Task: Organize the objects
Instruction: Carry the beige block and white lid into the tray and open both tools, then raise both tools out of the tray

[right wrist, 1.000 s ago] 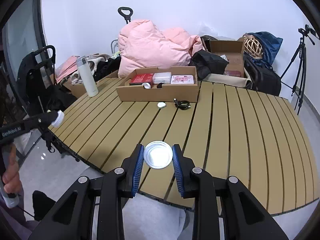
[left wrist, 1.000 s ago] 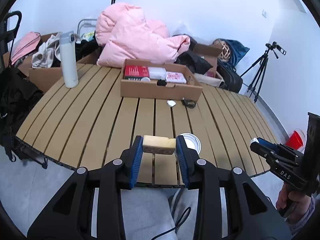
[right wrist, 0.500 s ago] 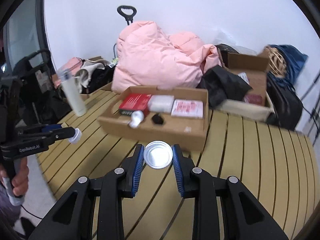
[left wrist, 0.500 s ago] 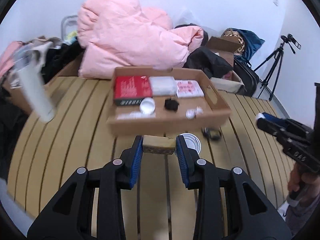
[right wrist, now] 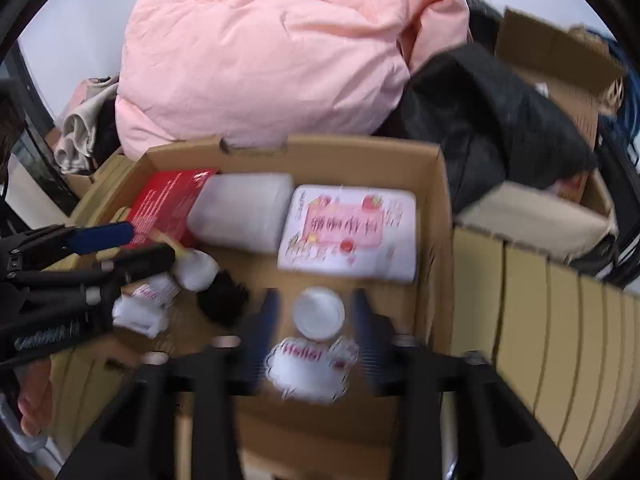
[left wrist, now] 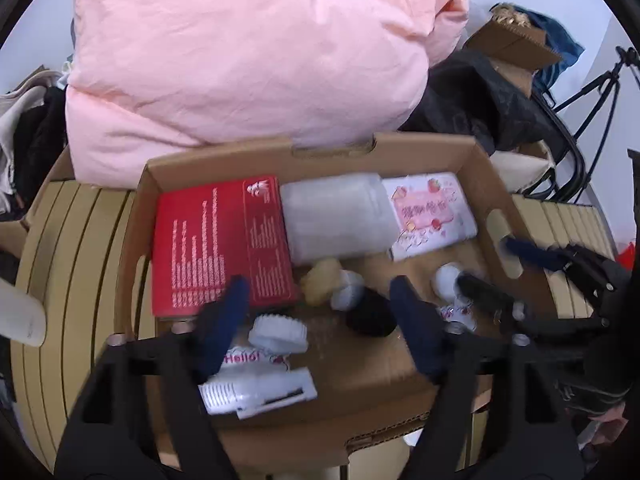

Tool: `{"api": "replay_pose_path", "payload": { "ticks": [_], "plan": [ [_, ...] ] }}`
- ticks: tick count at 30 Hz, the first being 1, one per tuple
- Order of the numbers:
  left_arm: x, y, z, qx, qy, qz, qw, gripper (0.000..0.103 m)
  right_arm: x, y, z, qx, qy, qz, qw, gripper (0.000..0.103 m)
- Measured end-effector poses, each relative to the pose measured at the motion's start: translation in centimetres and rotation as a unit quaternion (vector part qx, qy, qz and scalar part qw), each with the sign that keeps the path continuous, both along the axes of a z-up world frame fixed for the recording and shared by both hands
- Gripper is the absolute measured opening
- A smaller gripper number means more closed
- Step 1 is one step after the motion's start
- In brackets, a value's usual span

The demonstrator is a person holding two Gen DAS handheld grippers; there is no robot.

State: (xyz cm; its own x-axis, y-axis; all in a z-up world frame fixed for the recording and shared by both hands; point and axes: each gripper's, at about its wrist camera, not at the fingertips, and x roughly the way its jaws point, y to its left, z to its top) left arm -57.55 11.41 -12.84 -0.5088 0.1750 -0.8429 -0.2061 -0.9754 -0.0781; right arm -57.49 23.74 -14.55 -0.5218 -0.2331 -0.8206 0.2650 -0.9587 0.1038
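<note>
Both claws, left (left wrist: 320,320) and right (right wrist: 316,320), just opened over the cardboard box (left wrist: 472,156)

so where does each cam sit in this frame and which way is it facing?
Left wrist: on the left gripper, angled down into the open brown cardboard box; its own blue-padded fingers show, open, and the right gripper enters at right.
Right wrist: on the right gripper, tilted down into the same box; its open fingers frame a round white lid, and the left gripper enters at left.
Shared: box, flat red box, pink duvet.
</note>
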Motion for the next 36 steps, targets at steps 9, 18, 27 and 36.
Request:
{"api": "replay_pose_path", "payload": {
  "ticks": [9, 18, 27, 36],
  "plan": [
    [3.9, -2.8, 4.3, 0.005, 0.022, 0.009, 0.9997, 0.085, 2.6, 1.1, 4.6, 0.002, 0.049, -0.005, 0.999, 0.103],
    [24.4, -10.4, 11.2, -0.042, 0.109, 0.019, 0.9929, 0.094, 19.5, 4.0, 11.2, -0.039, 0.068, 0.029, 0.997, 0.103],
    [45.0, -15.1, 11.3, -0.014, 0.118, 0.047, 0.9917, 0.103, 44.5, 4.4, 12.4, 0.027, 0.148, 0.026, 0.988, 0.103],
    [50.5, -10.9, 13.2, -0.008, 0.173, -0.028, 0.9845, 0.103, 52.6, 3.2, 10.0, 0.012, 0.127, 0.008, 0.992, 0.103]
  ]
}}
